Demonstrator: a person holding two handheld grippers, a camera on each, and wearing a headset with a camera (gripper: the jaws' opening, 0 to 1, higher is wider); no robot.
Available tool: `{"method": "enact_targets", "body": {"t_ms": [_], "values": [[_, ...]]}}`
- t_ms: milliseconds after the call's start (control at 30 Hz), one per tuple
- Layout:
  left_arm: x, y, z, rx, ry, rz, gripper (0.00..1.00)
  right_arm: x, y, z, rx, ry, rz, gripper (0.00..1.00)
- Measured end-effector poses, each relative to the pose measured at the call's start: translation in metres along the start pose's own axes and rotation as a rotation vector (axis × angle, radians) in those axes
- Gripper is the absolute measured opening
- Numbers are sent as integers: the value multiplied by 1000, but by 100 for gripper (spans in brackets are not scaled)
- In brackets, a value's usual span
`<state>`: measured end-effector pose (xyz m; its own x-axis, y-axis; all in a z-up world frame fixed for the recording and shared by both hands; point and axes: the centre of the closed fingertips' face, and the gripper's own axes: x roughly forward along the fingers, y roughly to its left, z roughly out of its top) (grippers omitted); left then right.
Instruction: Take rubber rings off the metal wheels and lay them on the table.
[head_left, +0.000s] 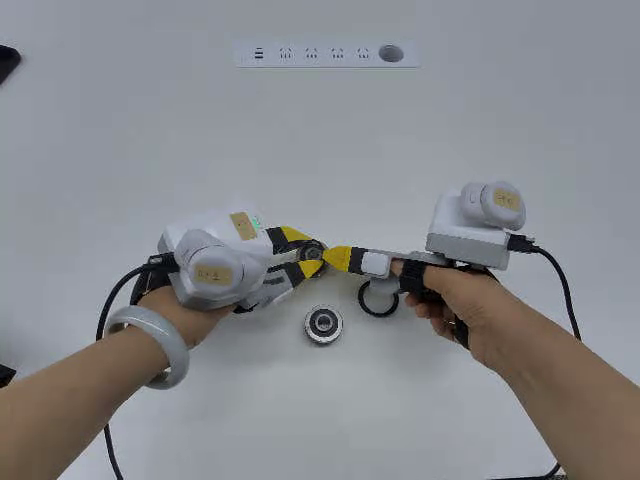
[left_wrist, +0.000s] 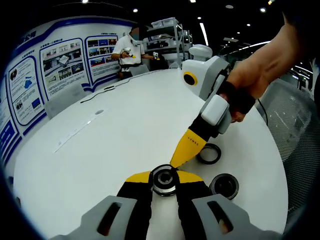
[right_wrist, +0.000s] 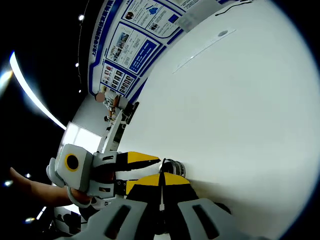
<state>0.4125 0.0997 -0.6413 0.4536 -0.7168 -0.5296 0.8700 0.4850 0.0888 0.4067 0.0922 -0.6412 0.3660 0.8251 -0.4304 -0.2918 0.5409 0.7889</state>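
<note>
Looking down through the head view, I see the left gripper (head_left: 307, 255) clamped on a small round steel wheel (head_left: 313, 258). Its two yellow-tipped jaws are closed against opposite sides of the wheel, near the middle of the white table (head_left: 300, 140). The right gripper (head_left: 337, 258) comes in from the right, and its yellow tips meet the right edge of that held wheel. In the right gripper view those jaws lie pressed together with only a thin seam between them. I cannot tell whether any rubber is nipped in the seam. In the left gripper view the held wheel shows a dark band around its rim and a bright hub.

A loose black rubber ring (head_left: 378, 298) lies flat on the table, just to the near side of the right gripper's jaws and beside the fingers of the hand (head_left: 455, 300) that holds that gripper. A second steel wheel (head_left: 323, 324) lies flat on the table nearer to me, left of the loose ring and apart from it.

A long white power strip (head_left: 325, 53) lies at the far side of the table, well apart from the work. A pale bangle (head_left: 150, 345) circles the wrist behind the left gripper, and black cables (head_left: 560, 280) trail from both grippers.
</note>
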Motion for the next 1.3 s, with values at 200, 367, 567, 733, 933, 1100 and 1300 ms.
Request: {"method": "enact_targets", "body": {"t_ms": [200, 367, 567, 733, 933, 1100, 1300], "values": [[-9, 7, -6, -12, 1, 19, 26, 0, 2, -1, -2, 1, 2, 2], [-16, 11, -15, -32, 9, 33, 34, 1, 5, 0, -2, -1, 9, 2], [-22, 9, -21, -47, 18, 36, 38, 2, 9, 0, -4, -1, 19, 2], [-24, 7, -24, -55, 24, 36, 42, 3, 14, 0, -4, -3, 34, 2], [-29, 5, -28, -65, 27, 43, 47, -3, 22, -2, -5, -11, 46, 2], [-32, 5, -29, -87, 24, 47, 49, -16, 25, -2, 12, -44, 51, 2], [-34, 2, -32, -97, 34, 51, 53, -34, 19, -7, 41, -74, 35, 2]]}}
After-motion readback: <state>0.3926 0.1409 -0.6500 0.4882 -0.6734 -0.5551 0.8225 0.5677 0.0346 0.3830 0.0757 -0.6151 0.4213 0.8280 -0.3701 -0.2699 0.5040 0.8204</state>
